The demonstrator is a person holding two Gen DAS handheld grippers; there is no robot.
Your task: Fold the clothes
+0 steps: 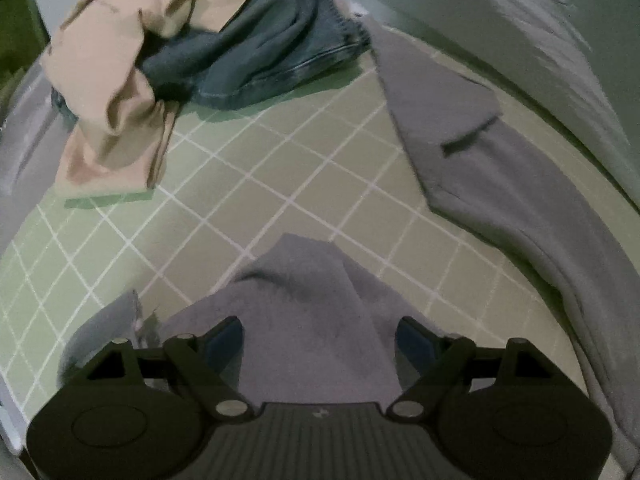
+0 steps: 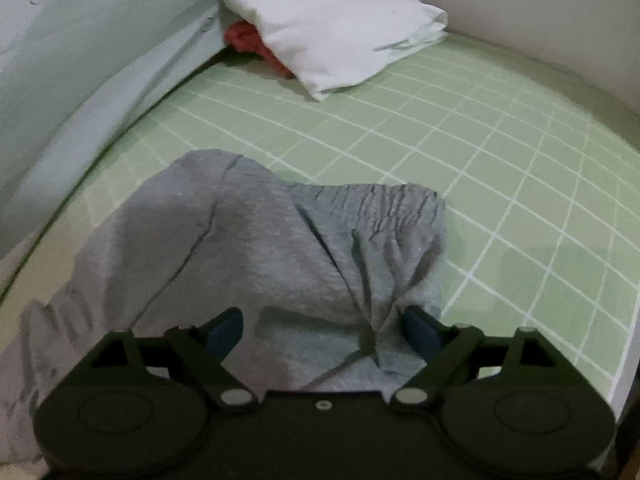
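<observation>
A grey pair of sweatpants lies on the green gridded mat (image 1: 260, 184). In the left wrist view one long leg (image 1: 500, 184) runs down the right side, and a bunched grey end (image 1: 312, 300) lies between the fingers of my left gripper (image 1: 320, 336). The jaws stand wide and the pads do not press the cloth. In the right wrist view the gathered waistband part (image 2: 360, 208) of the grey sweatpants lies under my right gripper (image 2: 322, 332). Its jaws are also spread wide, with creased fabric between them; the right pad (image 2: 420, 332) sits at a fold's edge without pinching it.
A crumpled beige garment (image 1: 112, 80) and dark blue jeans (image 1: 256, 52) are heaped at the mat's far left. A folded white cloth (image 2: 332, 28) rests on something red (image 2: 248, 40) in the far corner. Pale walls border the mat (image 2: 480, 160).
</observation>
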